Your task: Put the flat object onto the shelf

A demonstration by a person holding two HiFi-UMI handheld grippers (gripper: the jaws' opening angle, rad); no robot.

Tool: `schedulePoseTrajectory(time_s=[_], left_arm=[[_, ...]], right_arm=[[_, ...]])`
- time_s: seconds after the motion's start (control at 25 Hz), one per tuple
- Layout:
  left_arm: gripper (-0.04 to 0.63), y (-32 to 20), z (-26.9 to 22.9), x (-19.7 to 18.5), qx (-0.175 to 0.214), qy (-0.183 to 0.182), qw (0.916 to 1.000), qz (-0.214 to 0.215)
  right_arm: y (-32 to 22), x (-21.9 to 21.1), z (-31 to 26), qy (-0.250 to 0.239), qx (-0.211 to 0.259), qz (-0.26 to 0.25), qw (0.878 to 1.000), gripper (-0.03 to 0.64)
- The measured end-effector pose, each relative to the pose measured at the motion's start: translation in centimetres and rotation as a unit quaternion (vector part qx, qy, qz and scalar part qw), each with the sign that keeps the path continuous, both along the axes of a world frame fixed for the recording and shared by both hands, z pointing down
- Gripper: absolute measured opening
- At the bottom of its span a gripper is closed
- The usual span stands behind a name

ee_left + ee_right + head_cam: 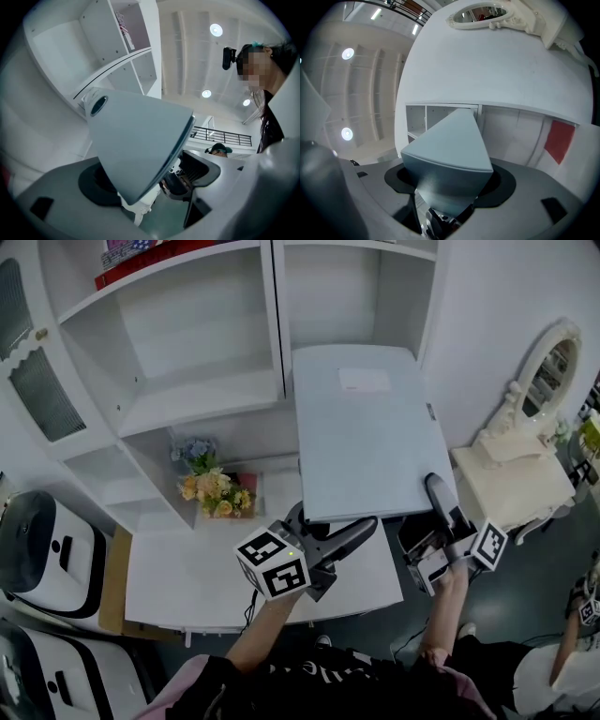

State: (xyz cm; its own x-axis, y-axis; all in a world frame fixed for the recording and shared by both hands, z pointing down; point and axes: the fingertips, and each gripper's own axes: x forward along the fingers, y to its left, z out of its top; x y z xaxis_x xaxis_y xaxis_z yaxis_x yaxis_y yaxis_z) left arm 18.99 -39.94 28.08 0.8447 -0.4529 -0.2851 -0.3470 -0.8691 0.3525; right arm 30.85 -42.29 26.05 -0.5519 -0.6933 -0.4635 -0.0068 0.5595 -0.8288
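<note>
A flat grey-blue folder (370, 432) with a white label is held level above the desk, its far edge close to the white shelf unit (202, 390). My left gripper (361, 524) is shut on the folder's near left edge. My right gripper (437, 491) is shut on its near right corner. In the left gripper view the folder (140, 140) fills the middle, pinched between the jaws, with the shelf compartments behind it. The right gripper view shows the folder (450, 145) clamped the same way and pointing toward the shelves (440, 117).
A bunch of flowers (214, 488) stands on the white desk (206, 568) under the shelves. A red item (150, 263) lies on the top shelf. A white vanity with a mirror (511, 479) stands at the right. White machines (42, 545) sit at the left.
</note>
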Motion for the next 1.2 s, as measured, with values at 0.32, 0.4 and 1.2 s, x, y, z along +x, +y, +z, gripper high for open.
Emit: schedulePoseTrajectory(time_s=[0.32,0.4,1.2], left_arm=[[0.423,-1.8,-0.6,0.9,0.023,0.006,0.9993,-0.028],[0.423,-2.1,-0.6,1.2,0.023,0.006,0.9993,-0.027],[0.428,-6.7,-3.4,0.5,0.006,0.053,0.9974,-0.048]], right_arm=[[-1.8,1.0,0.2,-0.034,0.012,-0.01,0.999,0.313],[-2.1,1.2,0.2,-0.035,0.016,-0.011,0.999,0.313],[-2.2,1.2,0.4,-0.044,0.052,-0.015,0.998,0.311]])
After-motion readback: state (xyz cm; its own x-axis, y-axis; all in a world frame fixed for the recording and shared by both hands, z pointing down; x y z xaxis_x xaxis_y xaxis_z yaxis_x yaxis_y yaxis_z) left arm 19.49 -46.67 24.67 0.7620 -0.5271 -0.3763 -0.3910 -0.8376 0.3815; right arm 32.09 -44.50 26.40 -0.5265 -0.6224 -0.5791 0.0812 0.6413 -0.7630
